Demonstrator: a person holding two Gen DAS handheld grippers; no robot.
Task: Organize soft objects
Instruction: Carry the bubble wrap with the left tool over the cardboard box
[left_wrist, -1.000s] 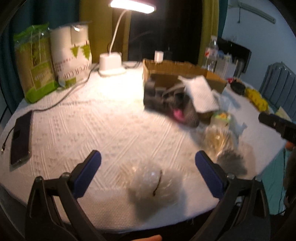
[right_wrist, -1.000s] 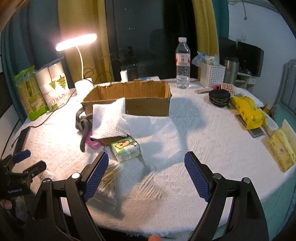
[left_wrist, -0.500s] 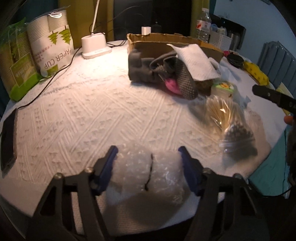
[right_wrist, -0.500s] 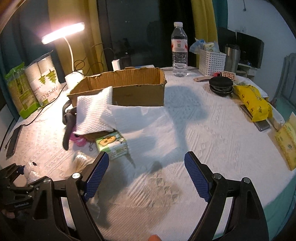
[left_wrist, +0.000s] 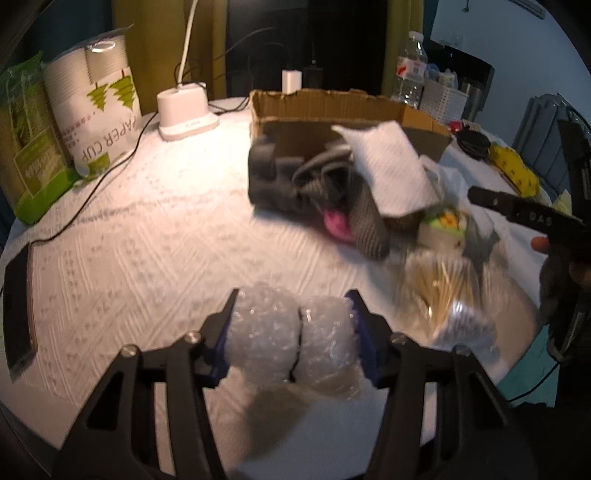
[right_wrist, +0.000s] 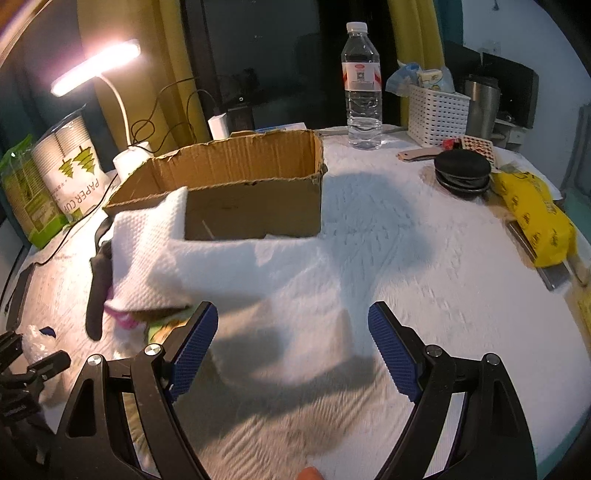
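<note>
The left gripper (left_wrist: 293, 328) has its fingers squeezed on the bubble wrap bundle (left_wrist: 291, 336), one finger on each end. The bundle's long way runs side to side, right across the fingers. It sits low over the bench (left_wrist: 147, 236), and I think it is just lifted, but the blur makes that hard to tell. The cardboard box (left_wrist: 332, 107) lies straight ahead of the bundle and a bit right, well apart from it, past the pile of socks (left_wrist: 314, 184). The right gripper (right_wrist: 291, 347) is nearer the box, with fingers wide apart and holding nothing. The white pack left of the box reads "PAPER CUP" (left_wrist: 99, 99).
</note>
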